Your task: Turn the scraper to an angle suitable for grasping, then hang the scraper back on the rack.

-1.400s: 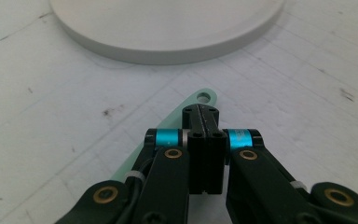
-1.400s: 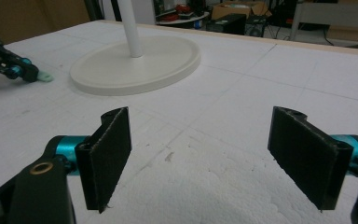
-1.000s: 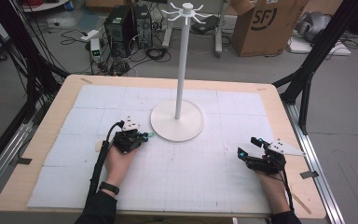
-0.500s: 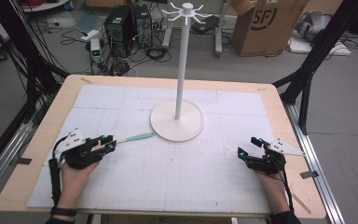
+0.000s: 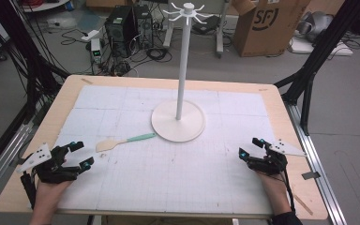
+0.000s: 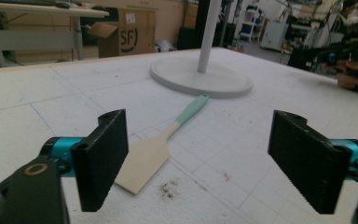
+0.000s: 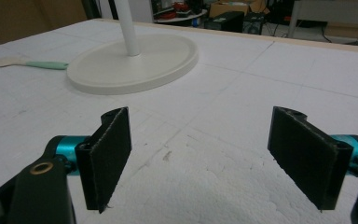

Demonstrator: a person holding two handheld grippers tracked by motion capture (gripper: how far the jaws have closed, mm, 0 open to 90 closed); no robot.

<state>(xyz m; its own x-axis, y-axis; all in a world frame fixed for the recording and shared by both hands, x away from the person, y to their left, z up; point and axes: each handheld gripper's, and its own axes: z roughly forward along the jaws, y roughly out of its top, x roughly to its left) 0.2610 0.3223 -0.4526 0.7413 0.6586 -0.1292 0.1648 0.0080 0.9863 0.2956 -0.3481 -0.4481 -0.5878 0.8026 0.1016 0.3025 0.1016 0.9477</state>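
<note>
The left hand-held gripper [image 5: 80, 154] is seen wide and empty at the desk's [image 5: 65, 101] near left edge, its jaws having just been opening. The spatula [image 5: 124, 140], carried 1 second ago beside the stand [image 5: 178, 121], now lies released between them. The right hand-held gripper [image 5: 251, 147] is held wide, empty. "SF" is read on a box [image 5: 262, 23].

White hanger stand [image 5: 178, 120] on foam-covered table [image 5: 272, 101]; cardboard box [image 5: 266, 26], computer tower [image 5: 121, 24] on floor behind.

High cam overhead facing fwd/down, both claw cams low near tabletop, all share stand base [image 5: 178, 123].
</note>
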